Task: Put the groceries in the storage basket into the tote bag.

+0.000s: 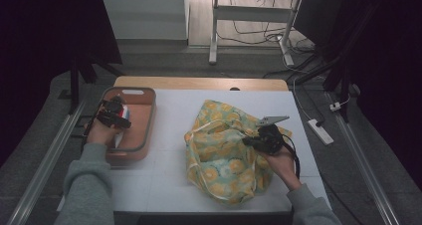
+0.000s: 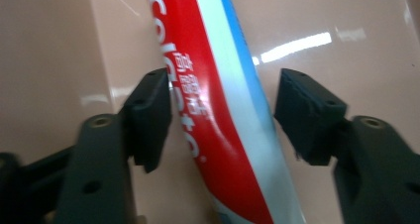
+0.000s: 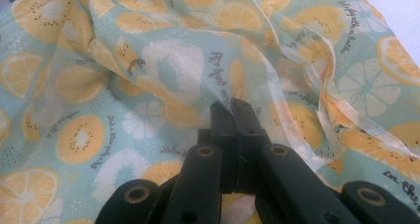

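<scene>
Red-and-white tube [image 2: 218,130] lay in the tray [image 1: 147,123] between the left gripper's [image 2: 223,115] part-open jaws; squeezing mid-body seemed best, while the right gripper [image 3: 232,110] pinched the bag [image 3: 148,85]

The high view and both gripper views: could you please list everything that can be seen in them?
Toothpaste tube: one, red, white and blue, lying in the tray between the left claw's jaws.
Tray: one, salmon pink, on the table's left side.
Fabric bag: one, pale green with yellow citrus print and a white drawstring, crumpled at the table's centre right.
Table: one, white top with a wooden far edge.
Power strip: one, white, on the floor to the right.
Desk frame: one, white legs, beyond the table.
Left claw: black, open around the tube, one pad against it, the other apart.
Right claw: black, shut on the bag's fabric.
Sleeves: two, grey.
</scene>
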`<move>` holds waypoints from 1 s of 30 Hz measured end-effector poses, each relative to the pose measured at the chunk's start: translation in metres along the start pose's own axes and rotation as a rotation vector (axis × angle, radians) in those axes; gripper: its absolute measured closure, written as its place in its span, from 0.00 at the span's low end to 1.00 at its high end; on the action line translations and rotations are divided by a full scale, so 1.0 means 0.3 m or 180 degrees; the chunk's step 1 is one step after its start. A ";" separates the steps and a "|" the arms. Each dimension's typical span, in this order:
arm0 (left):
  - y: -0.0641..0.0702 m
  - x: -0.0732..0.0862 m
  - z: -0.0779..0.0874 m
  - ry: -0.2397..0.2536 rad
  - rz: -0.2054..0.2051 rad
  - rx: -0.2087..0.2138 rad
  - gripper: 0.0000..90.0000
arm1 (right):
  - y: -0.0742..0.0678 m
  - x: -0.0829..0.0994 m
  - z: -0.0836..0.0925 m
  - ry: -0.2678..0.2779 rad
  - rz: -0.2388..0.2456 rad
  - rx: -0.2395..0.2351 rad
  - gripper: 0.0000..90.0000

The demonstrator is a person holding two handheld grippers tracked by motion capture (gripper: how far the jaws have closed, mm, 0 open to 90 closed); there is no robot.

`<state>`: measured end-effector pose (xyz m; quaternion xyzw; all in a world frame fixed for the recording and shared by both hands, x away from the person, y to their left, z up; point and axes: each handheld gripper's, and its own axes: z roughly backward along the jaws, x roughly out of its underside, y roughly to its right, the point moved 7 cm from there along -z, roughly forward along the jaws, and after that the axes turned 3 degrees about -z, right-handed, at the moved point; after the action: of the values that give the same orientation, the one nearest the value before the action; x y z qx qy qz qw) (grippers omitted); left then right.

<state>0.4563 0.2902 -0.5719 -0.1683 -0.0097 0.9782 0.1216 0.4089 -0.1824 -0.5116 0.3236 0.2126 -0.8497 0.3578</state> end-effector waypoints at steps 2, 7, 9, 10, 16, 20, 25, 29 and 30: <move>-0.001 0.003 -0.007 -0.0045 0.0057 0.0069 0.49 | 0.000 0.000 -0.001 0.0000 0.0000 0.0002 0.99; -0.007 0.007 -0.011 -0.0081 0.0161 0.0171 0.55 | -0.002 0.000 -0.001 -0.0003 0.0007 0.0008 0.99; -0.010 0.007 -0.010 -0.0079 0.0202 0.0226 0.59 | -0.002 0.000 -0.001 -0.0002 0.0009 0.0006 0.99; -0.011 0.007 -0.010 -0.0070 0.0201 0.0251 0.61 | -0.002 0.000 -0.002 -0.0004 0.0008 0.0008 0.99; -0.008 0.005 -0.001 -0.0014 0.0127 0.0283 0.71 | -0.001 0.000 0.000 0.0000 0.0015 0.0010 0.99; -0.007 0.003 0.001 0.0020 0.0087 0.0262 0.73 | -0.001 -0.001 0.003 0.0013 0.0016 0.0013 0.99; -0.015 -0.006 0.021 0.0179 0.0081 0.0166 0.75 | 0.000 -0.002 0.004 0.0024 0.0022 0.0014 0.99; -0.016 -0.020 0.059 0.0438 0.0089 0.0190 0.75 | 0.000 -0.003 0.006 0.0029 0.0014 0.0020 0.99; -0.017 -0.023 0.071 0.0496 0.0092 0.0216 0.75 | 0.000 -0.003 0.006 0.0029 0.0019 0.0021 0.99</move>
<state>0.4568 0.2938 -0.5492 -0.2399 0.0353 0.9635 0.1135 0.4087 -0.1829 -0.5096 0.3294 0.2105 -0.8479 0.3582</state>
